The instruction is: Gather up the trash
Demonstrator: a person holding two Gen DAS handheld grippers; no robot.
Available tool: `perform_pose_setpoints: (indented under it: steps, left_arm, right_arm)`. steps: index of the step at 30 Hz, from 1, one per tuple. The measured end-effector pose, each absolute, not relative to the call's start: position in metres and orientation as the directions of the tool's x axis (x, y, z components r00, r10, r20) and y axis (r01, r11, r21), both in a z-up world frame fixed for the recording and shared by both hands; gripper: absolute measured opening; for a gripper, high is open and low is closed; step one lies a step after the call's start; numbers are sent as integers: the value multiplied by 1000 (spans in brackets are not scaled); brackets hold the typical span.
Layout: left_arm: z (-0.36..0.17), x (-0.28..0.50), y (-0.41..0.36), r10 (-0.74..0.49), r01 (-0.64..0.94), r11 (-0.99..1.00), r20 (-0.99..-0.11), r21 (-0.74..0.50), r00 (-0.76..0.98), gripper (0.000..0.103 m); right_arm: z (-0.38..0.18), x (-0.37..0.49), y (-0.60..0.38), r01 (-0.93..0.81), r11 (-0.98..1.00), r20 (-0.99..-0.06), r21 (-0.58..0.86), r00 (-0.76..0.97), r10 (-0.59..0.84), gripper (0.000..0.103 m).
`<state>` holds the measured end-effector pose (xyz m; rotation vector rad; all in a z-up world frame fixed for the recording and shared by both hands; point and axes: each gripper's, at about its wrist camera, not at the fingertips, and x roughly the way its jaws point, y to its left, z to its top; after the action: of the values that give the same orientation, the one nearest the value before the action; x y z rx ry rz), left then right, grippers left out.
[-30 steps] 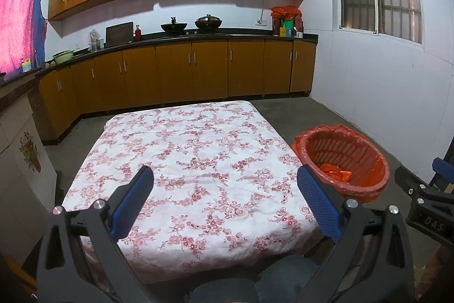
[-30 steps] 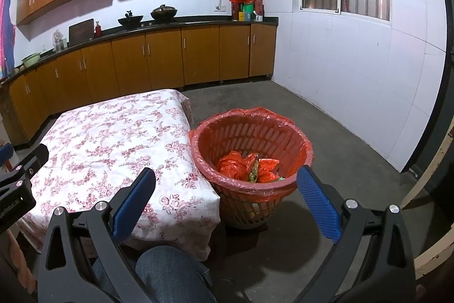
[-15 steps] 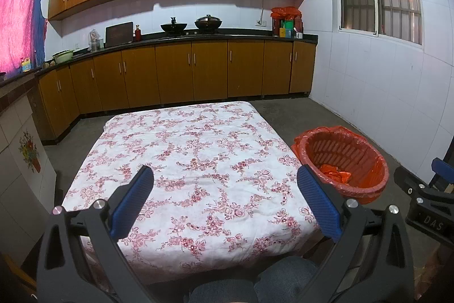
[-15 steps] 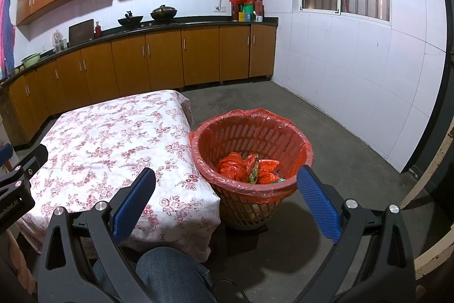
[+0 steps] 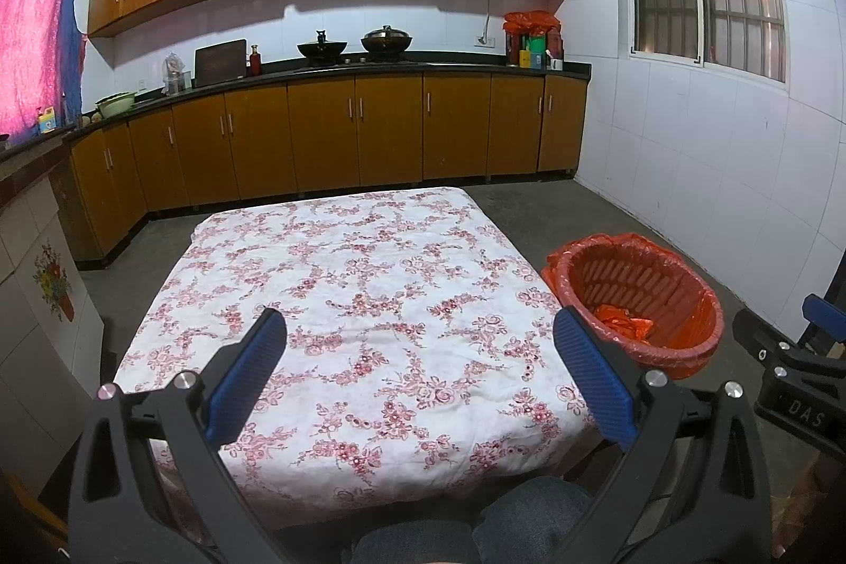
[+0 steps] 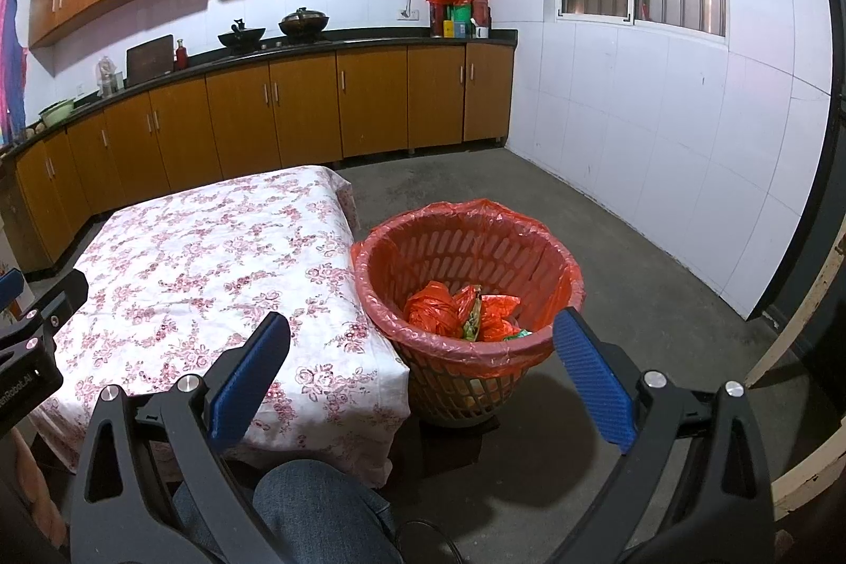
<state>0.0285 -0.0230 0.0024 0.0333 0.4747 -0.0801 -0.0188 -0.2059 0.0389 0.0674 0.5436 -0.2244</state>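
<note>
A red basket (image 6: 468, 342) lined with a red bag stands on the floor right of the table; it also shows in the left wrist view (image 5: 682, 347). Crumpled orange and green wrappers (image 6: 460, 311) lie inside it. The table (image 5: 349, 289) wears a white cloth with red flowers and I see no trash on it. My left gripper (image 5: 417, 371) is open and empty above the table's near edge. My right gripper (image 6: 420, 371) is open and empty, held above and in front of the basket.
Brown kitchen cabinets (image 5: 328, 136) with pots on the counter run along the far wall. A white tiled wall (image 6: 661, 130) with a barred window is at the right. The person's knee (image 6: 317, 511) is below the grippers. Grey concrete floor (image 6: 608, 299) surrounds the basket.
Both views have shifted back and up very slightly. Both grippers stay open and empty.
</note>
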Motion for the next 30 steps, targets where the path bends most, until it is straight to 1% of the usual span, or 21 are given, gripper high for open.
perform_pose_setpoints:
  steps: [30]
  left_arm:
    - [0, 28, -24, -69, 82, 997, -463, 8, 884, 99]
  right_arm:
    - [40, -19, -207, 229, 973, -520, 4, 832, -193, 99]
